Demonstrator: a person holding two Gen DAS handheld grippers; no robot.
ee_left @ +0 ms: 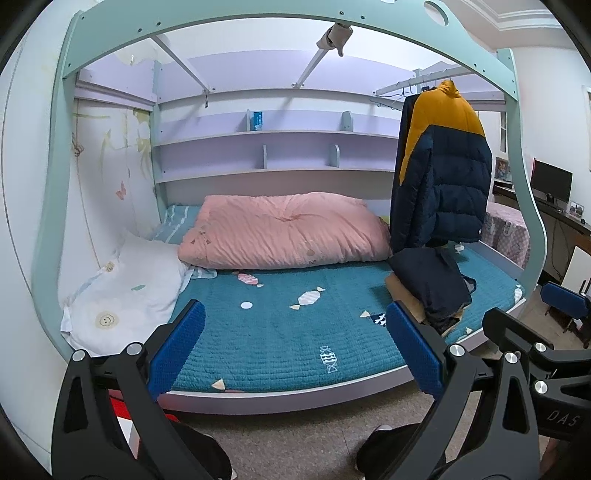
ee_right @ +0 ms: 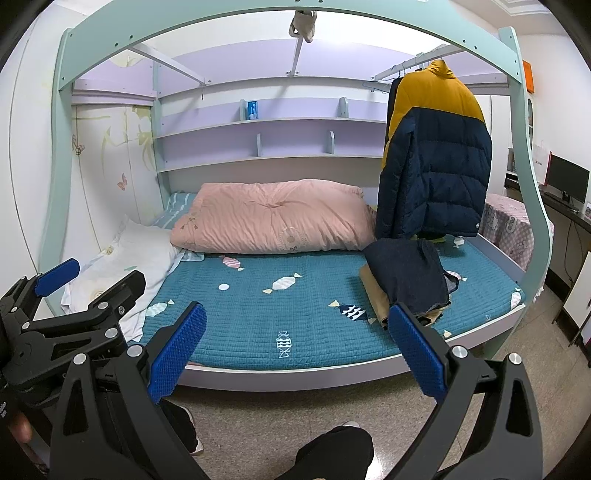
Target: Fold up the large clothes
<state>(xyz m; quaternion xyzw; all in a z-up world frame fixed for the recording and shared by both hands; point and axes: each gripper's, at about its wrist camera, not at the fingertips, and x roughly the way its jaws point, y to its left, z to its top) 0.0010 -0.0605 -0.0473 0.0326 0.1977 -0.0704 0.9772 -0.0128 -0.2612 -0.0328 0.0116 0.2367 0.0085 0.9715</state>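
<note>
A navy and yellow puffer jacket (ee_left: 443,173) (ee_right: 436,158) hangs from a rail at the bed's right end. Under it a pile of folded clothes, dark denim on top of tan (ee_left: 430,286) (ee_right: 406,278), lies on the teal quilted mattress (ee_left: 295,332) (ee_right: 258,317). My left gripper (ee_left: 295,350) is open and empty, held in front of the bed's near edge. My right gripper (ee_right: 295,347) is open and empty too, beside it. Each gripper shows in the other's view: the right gripper (ee_left: 554,321) at the right edge, the left gripper (ee_right: 85,284) at the left.
A pink folded duvet (ee_left: 284,229) (ee_right: 273,218) lies along the back of the bed, a white pillow (ee_left: 125,291) at the left. The mint bed frame arch (ee_left: 258,18) spans overhead. Shelves line the back wall. A desk with a monitor (ee_left: 550,182) stands at right. The person's legs (ee_right: 332,454) are below.
</note>
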